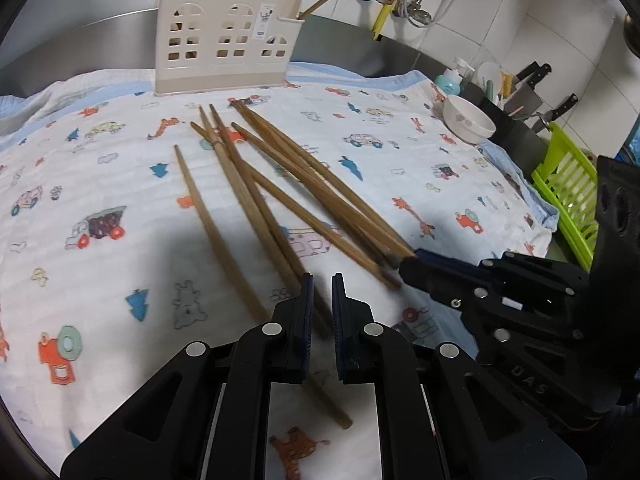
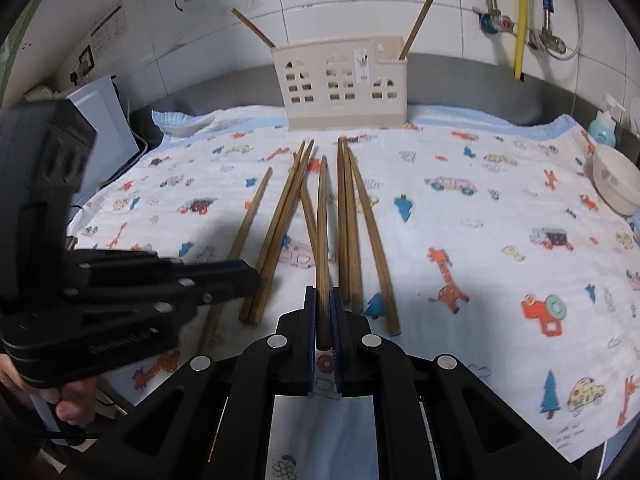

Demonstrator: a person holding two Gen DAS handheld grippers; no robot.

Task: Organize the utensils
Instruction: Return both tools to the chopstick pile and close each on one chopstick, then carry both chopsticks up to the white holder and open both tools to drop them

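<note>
Item, right gripper (image 2: pixel 323 316): you are clamping one chopstick (image 2: pixel 322 240) near its end; lifting risks it pivoting, sweeping neighbouring chopsticks (image 2: pixel 348 220). Left gripper (image 1: pixel 320 320): closed, empty.

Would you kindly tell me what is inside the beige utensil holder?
Two wooden chopsticks lean out of the utensil holder, one at each end. Their lower parts, and anything else inside, are hidden behind its front wall; the small windows show only shadow.
</note>
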